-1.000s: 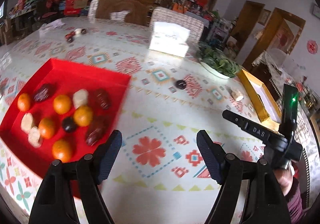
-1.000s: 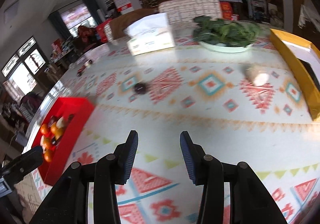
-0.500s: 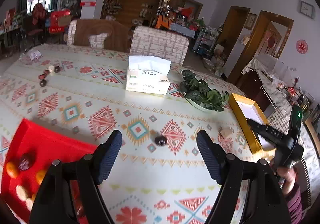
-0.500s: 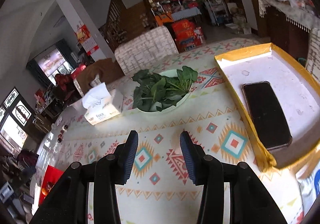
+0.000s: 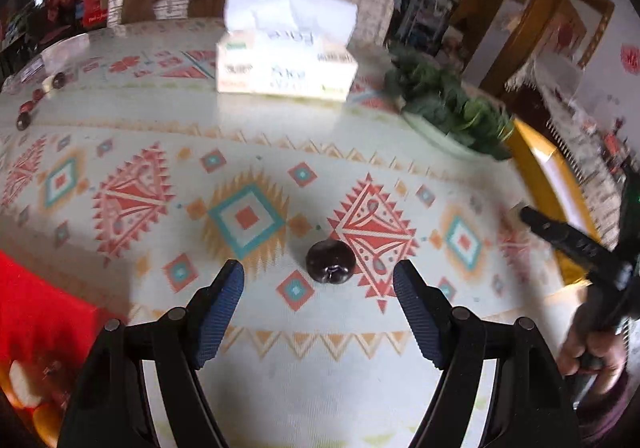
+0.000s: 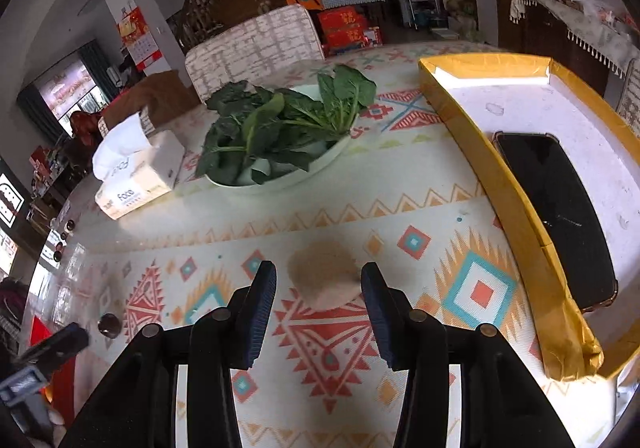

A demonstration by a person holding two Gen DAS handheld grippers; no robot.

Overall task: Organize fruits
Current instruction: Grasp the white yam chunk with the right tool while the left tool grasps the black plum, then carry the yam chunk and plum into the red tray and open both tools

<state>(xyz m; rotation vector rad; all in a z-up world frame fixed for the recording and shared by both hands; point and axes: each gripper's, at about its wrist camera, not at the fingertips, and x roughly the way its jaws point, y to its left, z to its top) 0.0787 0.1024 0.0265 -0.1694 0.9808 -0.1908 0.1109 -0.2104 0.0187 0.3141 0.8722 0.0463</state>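
Left hand-held gripper [image 5: 318,280]: jaws wide apart, holding nothing, a dark round fruit [image 5: 330,261] on the bench [image 5: 280,360] just ahead of the gap between the pads, not touched. Right hand-held gripper [image 6: 318,282]: jaws part-open, also holding nothing, a pale tan piece [image 6: 325,272] lying right at the tips between the fingers — blurred, so I can't tell whether the pads touch it; looks like a small clearance each side.

Handling, my read: dark fruit is small, glossy and round — likely light, slippery, prone to rolling if one pad lands first. Take it across its widest part, pads level with the middle, close gently; the skin may bruise. Tan piece looks rough and matte, so better friction; probably light too, maybe soft or crumbly. Grip across the short sides, low near the bench.

Outward: red tray [image 5: 44,324] at the left edge of the left view already carries orange and pale pieces — presumably the destination. Tissue box [image 6: 136,177] and a plate of leafy greens [image 6: 280,131] sit further back, yellow tray [image 6: 516,183] with a phone [image 6: 556,207] to the right. A few small dark items lie at the bench's far-left edge, well apart.
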